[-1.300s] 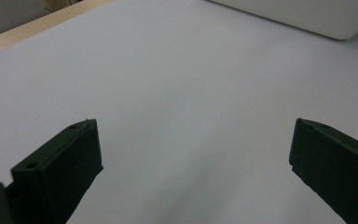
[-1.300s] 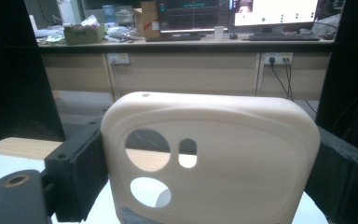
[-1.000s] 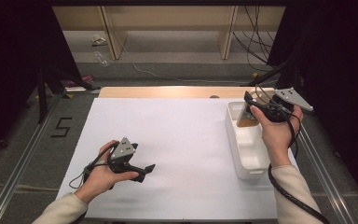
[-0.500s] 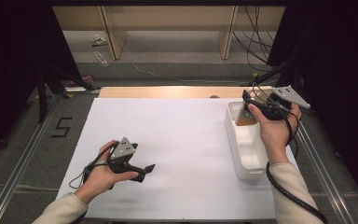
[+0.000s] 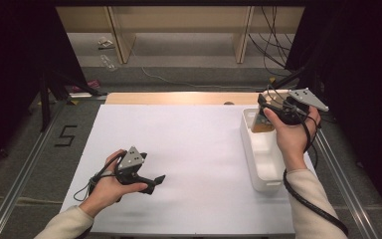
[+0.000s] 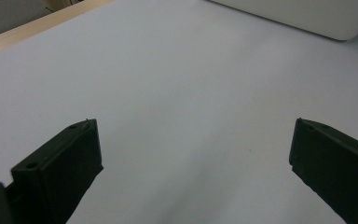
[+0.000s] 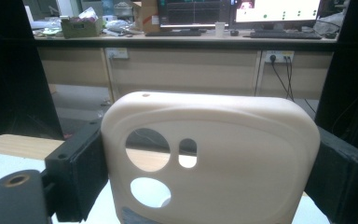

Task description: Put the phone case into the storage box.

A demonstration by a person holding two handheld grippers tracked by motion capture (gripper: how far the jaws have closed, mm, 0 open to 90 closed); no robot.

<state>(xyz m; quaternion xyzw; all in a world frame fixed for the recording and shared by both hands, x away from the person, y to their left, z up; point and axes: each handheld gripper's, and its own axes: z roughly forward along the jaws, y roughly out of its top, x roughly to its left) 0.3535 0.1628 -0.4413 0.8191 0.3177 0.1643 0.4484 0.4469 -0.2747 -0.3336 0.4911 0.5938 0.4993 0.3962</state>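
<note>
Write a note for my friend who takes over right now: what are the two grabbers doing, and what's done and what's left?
Right gripper: shut on a cream phone case, held upright by its side edges above the far end of the white bin.
Left gripper: open, nothing between the jaws, low over the white mat at the near left.
Done: the case is gripped and lifted.
Left: the case is not yet set down anywhere. Whether it is coming out of the bin or going in cannot be told. Probably the left gripper comes into use once the case is over the mat.
</note>
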